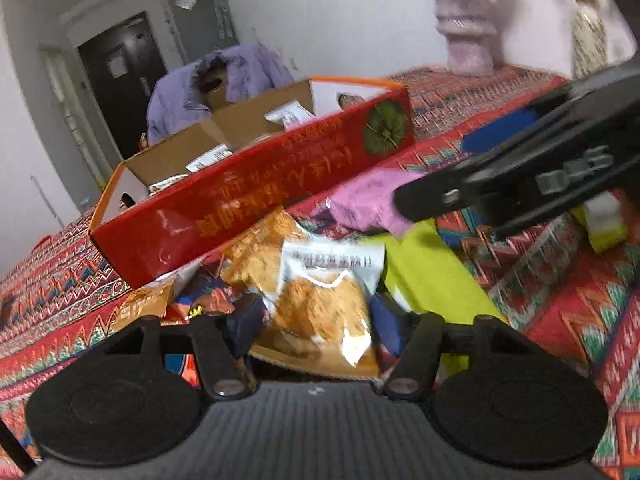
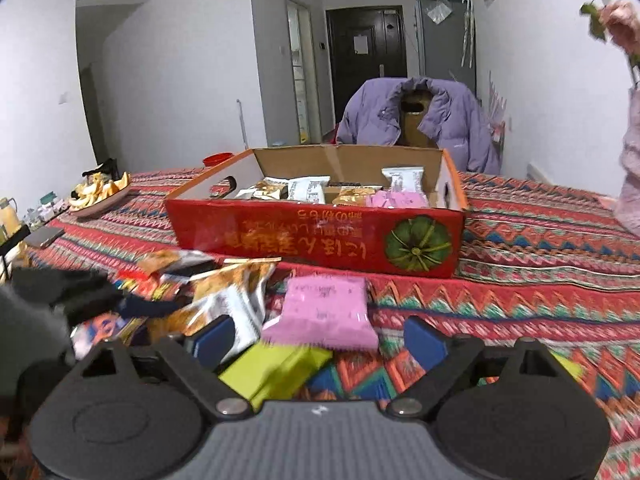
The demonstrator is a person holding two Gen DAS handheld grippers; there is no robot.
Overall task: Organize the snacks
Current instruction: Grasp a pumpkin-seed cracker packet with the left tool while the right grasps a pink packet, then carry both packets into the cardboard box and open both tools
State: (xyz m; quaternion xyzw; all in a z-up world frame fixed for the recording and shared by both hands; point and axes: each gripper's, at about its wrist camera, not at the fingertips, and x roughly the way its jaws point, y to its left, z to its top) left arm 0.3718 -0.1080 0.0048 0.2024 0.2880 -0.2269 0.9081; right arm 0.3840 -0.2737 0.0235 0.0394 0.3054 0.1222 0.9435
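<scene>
On the table, a patterned red cloth (image 2: pixel 540 240) covers the whole working surface. A purple jacket (image 2: pixel 440 120) hangs over a chair at the far edge of the table, with a dark door (image 2: pixel 366 52) behind it.

Red cardboard box (image 2: pixel 316 240): stands open-topped on the cloth, near the middle. It already holds several snack packets, white, gold and pink, lying flat on its floor.

Loose snack pile (image 2: pixel 192 292): lies on the cloth just in front of the box, on the near side, outside it. It includes a lime-green packet (image 2: pixel 276 368), a pink packet (image 2: pixel 326 312) and an orange-and-white packet (image 1: pixel 328 292).

Right gripper (image 2: pixel 320 340): fingers apart, blue pads visible on both sides. The pink packet and the lime-green packet lie between and just ahead of the fingers; neither pad presses on them. In the left wrist view, this gripper crosses the upper right of the frame above the pink packet.

Left gripper (image 1: pixel 316 328): jaws partly closed around the orange-and-white packet. The packet sits between the two blue pads. Motion blur and the packet's own folds hide the contact faces, so whether the pads actually clamp it cannot be told.

A plate of fruit peel (image 2: pixel 100 196) rests near the table's left edge, well apart from the box.
</scene>
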